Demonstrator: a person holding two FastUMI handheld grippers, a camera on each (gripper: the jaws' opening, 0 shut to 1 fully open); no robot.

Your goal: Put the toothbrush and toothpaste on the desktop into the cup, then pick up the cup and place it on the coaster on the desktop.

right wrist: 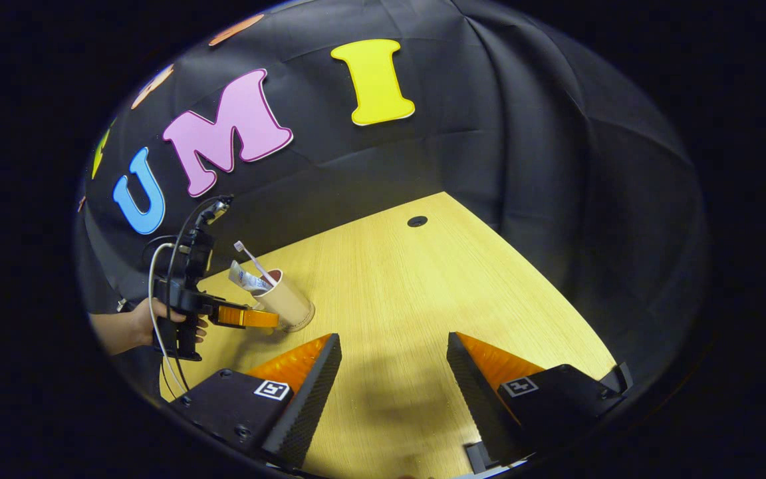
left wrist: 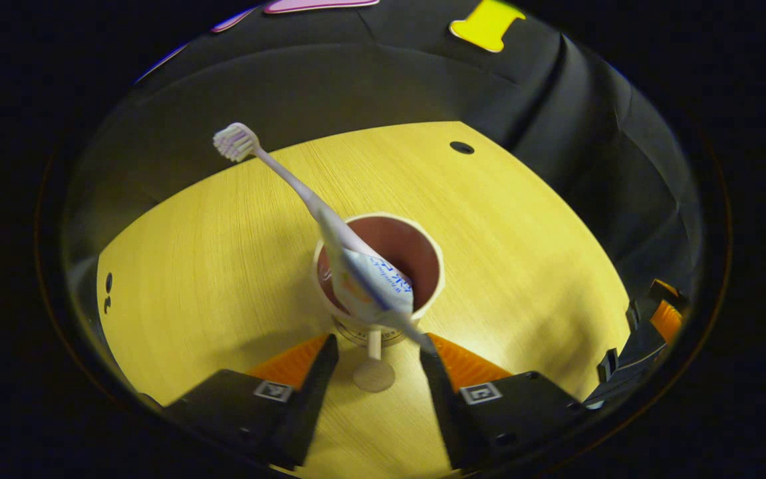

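— Black cloth stands behind the wooden desk [right wrist: 383, 293]. Where are the brush and the paste?

— The toothbrush [left wrist: 276, 173] and the toothpaste [left wrist: 373, 286] lean inside the cup [left wrist: 423, 266], so it carries both at once.

— And the tongs?

— The left gripper [left wrist: 376, 359] is wide, fingers on both sides of the cup's base, probably for lifting it. The right gripper [right wrist: 393, 359] is wide too, holds nothing, well apart. A small disc [left wrist: 374, 374] lies near the cup; perhaps it is the coaster.
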